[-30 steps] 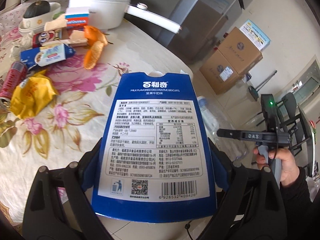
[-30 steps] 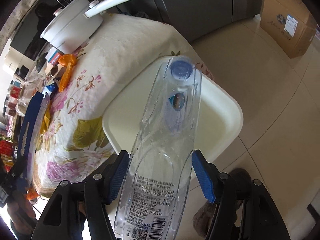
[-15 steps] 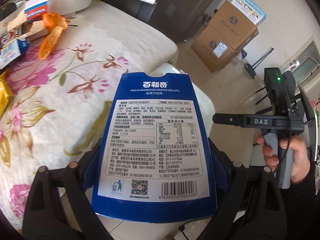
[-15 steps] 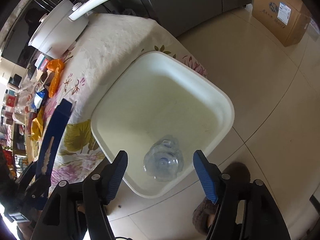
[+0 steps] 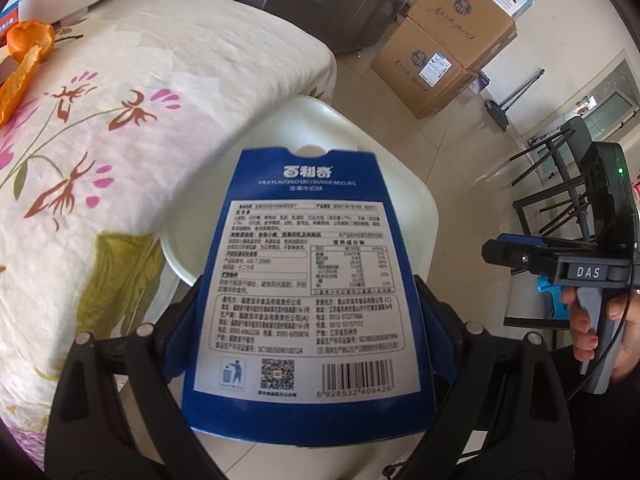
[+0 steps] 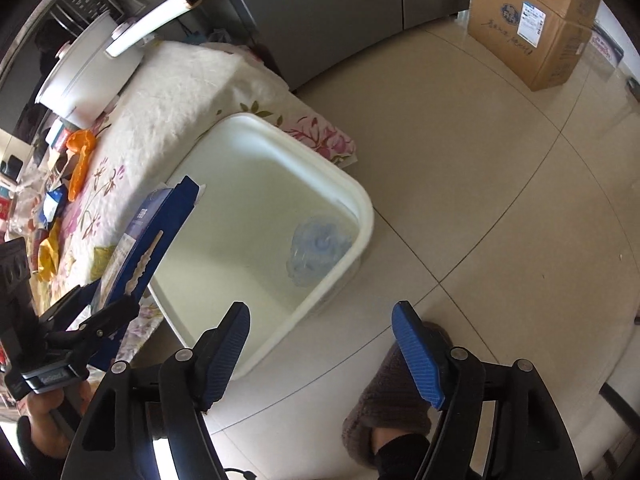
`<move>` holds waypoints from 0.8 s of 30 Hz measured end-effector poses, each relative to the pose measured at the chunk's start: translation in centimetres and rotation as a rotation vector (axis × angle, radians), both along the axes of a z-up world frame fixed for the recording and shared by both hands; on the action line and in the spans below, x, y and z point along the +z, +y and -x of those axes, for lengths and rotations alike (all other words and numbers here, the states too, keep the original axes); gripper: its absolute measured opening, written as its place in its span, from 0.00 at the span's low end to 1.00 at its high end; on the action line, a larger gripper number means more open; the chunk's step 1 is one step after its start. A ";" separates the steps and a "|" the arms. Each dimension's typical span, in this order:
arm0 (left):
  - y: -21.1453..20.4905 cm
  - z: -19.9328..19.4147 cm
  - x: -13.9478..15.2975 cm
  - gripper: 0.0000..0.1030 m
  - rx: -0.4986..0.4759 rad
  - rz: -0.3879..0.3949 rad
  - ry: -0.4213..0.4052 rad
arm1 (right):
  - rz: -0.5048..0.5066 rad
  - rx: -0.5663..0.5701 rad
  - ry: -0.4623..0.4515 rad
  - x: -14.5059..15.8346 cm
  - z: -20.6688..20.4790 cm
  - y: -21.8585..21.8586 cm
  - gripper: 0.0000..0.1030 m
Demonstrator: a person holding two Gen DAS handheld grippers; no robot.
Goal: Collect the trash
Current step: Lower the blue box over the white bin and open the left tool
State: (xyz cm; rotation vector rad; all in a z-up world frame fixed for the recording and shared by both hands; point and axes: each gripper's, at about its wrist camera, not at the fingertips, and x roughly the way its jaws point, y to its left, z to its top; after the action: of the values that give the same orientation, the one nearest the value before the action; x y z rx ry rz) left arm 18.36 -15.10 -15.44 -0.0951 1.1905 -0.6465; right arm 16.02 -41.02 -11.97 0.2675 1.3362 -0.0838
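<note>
Your left gripper (image 5: 308, 320) pinches the blue biscuit box (image 5: 308, 280) above the white bin (image 6: 360, 208), right gripper (image 6: 320, 344) spread w/ nothing in it, clear bottle (image 6: 316, 248) lying in bin.

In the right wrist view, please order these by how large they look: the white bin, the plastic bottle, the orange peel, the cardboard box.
1. White bin, clearly the largest.
2. Cardboard box, though it stands farther away, so its true size is unsure.
3. Plastic bottle, inside the bin.
4. Orange peel, on the far table; distance shrinks it.
</note>
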 end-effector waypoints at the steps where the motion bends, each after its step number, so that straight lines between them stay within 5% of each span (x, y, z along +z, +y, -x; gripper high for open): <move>1: 0.2 0.0 0.2 0.91 0.002 -0.008 -0.010 | 0.004 0.001 -0.001 0.0 0.0 0.0 0.75; 14: 6.5 1.3 3.4 0.99 0.122 -0.088 -0.102 | 0.021 0.025 -0.071 2.3 -0.8 2.7 0.79; 24: 15.3 2.7 5.0 0.99 0.314 -0.201 -0.139 | 0.074 0.135 -0.155 4.3 -1.8 10.4 0.82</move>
State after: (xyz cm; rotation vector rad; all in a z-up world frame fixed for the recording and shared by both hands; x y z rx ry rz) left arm 15.62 0.16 -10.48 -0.0641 1.0720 -0.2522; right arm 17.78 -30.64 -7.64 0.1182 1.1914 0.0014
